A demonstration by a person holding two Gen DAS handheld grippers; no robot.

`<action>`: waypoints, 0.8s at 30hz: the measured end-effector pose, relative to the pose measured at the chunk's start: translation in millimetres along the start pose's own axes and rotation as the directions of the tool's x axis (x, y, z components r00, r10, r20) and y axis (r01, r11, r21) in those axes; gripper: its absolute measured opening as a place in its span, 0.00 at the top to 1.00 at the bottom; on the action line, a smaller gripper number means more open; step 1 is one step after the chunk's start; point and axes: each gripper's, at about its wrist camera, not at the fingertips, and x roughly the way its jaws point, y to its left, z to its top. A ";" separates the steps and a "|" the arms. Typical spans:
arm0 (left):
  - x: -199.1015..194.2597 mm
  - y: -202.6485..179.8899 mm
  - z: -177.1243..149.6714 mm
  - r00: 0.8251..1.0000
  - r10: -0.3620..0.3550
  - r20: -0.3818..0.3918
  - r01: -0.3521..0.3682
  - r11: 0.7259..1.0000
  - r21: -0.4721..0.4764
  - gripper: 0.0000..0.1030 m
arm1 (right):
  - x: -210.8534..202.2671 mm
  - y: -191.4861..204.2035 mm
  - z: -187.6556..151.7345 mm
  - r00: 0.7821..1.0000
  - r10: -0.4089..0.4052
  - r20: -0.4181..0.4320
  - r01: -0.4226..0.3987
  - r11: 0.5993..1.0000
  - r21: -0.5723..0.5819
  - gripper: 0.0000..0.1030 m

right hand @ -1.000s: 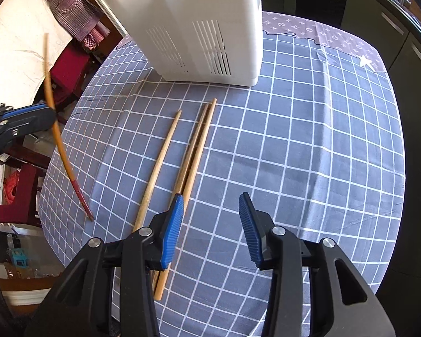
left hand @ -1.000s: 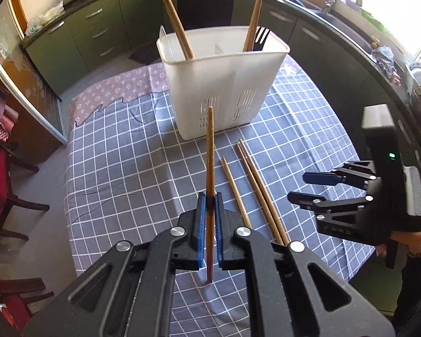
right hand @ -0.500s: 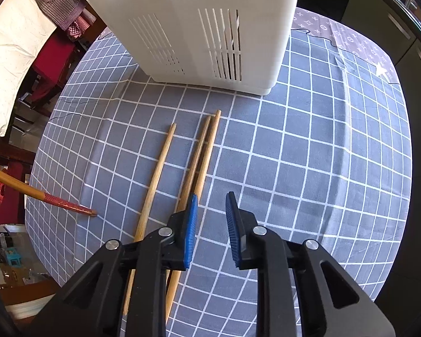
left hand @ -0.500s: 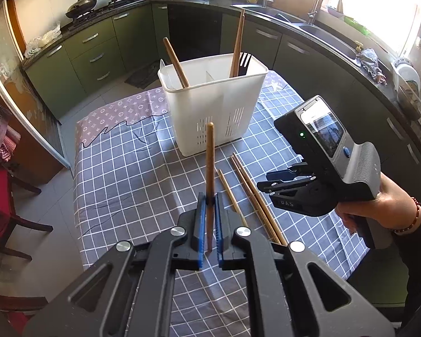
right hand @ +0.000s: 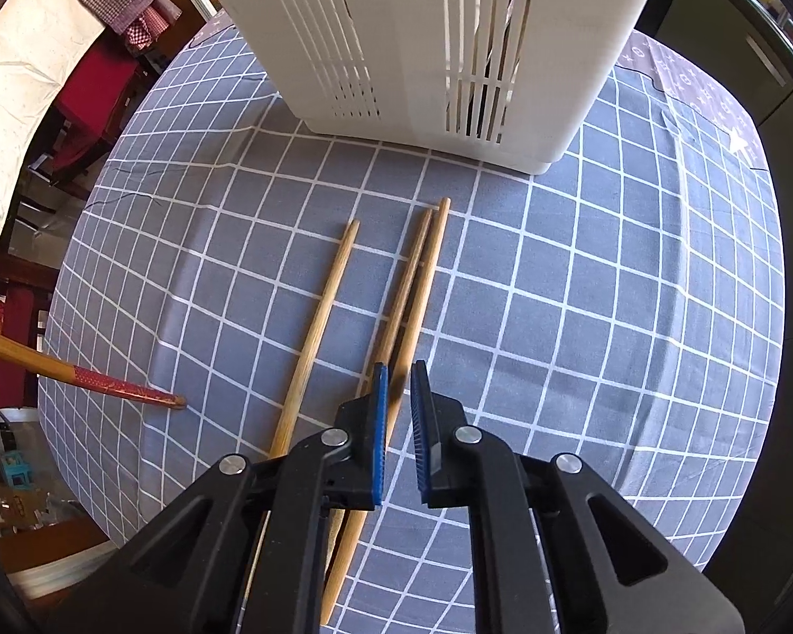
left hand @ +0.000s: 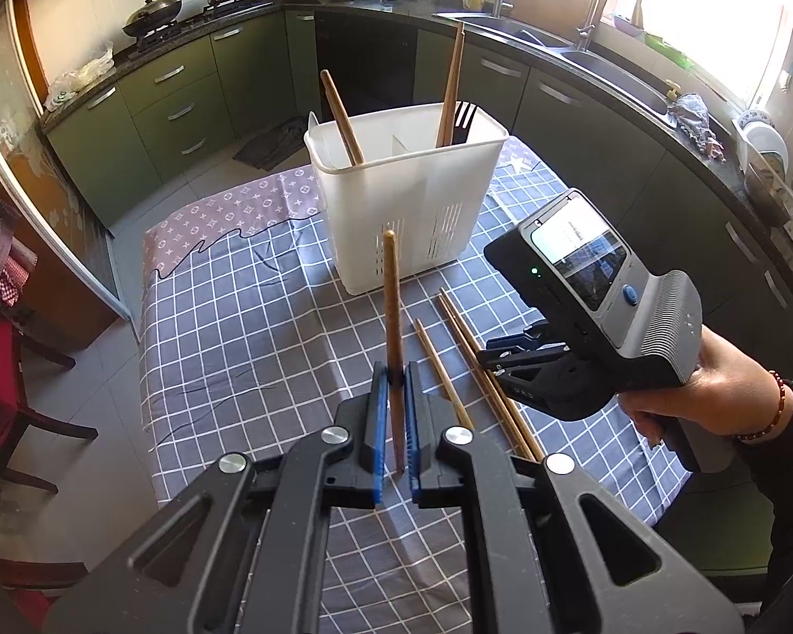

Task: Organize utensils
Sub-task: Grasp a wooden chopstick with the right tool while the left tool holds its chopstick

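Evidently held one light, stiff chopstick (left hand: 390, 290) upright, clamped in the left hand-held gripper (left hand: 394, 370). Had just been closing the right hand-held gripper (right hand: 398, 370) around a second chopstick (right hand: 426, 274) lying on the desk (right hand: 608, 317), contact unclear; probably slick, best pinched mid-shaft.

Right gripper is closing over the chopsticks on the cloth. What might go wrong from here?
1. Two chopsticks lie touching; the right gripper, whose jaws have just been closing, may pinch both or roll one away.
2. The left gripper holds its chopstick near one end, so it may pivot or miss the white caddy.
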 end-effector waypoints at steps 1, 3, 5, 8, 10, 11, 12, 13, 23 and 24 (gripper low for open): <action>-0.5 1.0 -0.2 1.000 0.000 0.001 0.000 1.000 0.000 0.94 | 1.5 1.1 0.6 1.000 -0.009 -0.004 0.009 1.000 0.000 0.90; -0.9 2.8 -0.6 1.000 -0.002 0.002 0.002 1.000 -0.004 0.94 | 3.7 4.3 1.4 1.000 -0.015 -0.011 0.015 1.000 0.002 0.90; -2.2 4.6 -1.6 1.000 -0.003 0.003 0.003 1.000 -0.007 0.94 | 7.5 9.2 3.1 1.000 -0.023 -0.015 0.023 1.000 0.002 0.90; -3.1 5.9 -2.8 1.000 -0.002 0.005 0.002 1.000 -0.008 0.94 | 12.6 15.3 7.4 0.999 -0.038 -0.022 0.038 0.999 -0.002 0.89; -3.9 6.2 -3.8 1.000 -0.002 0.006 0.002 1.000 -0.008 0.94 | 15.5 21.2 10.4 0.998 -0.055 -0.019 0.055 0.998 -0.008 0.89; -4.3 6.0 -4.4 1.000 -0.002 0.007 0.002 1.000 -0.006 0.94 | 16.6 23.8 11.0 0.998 -0.066 -0.016 0.066 0.998 -0.017 0.90; -4.1 6.7 -4.7 1.000 -0.002 0.007 0.002 1.000 -0.007 0.94 | 17.6 25.8 11.4 0.997 -0.073 -0.013 0.072 0.997 -0.023 0.90; -4.0 6.6 -4.7 1.000 -0.002 0.007 0.002 1.000 -0.007 0.94 | 17.9 26.6 11.5 0.997 -0.072 -0.011 0.072 0.997 -0.021 0.91; -5.7 5.6 -5.2 1.000 0.005 0.004 -0.005 1.000 -0.003 0.94 | -52.0 26.0 -19.5 0.982 -0.003 0.188 0.010 0.999 -0.040 0.93; -5.6 5.7 -4.9 1.000 0.007 0.004 -0.007 1.000 -0.002 0.94 | -64.5 24.5 -26.2 0.975 0.006 0.222 0.003 0.999 -0.043 0.93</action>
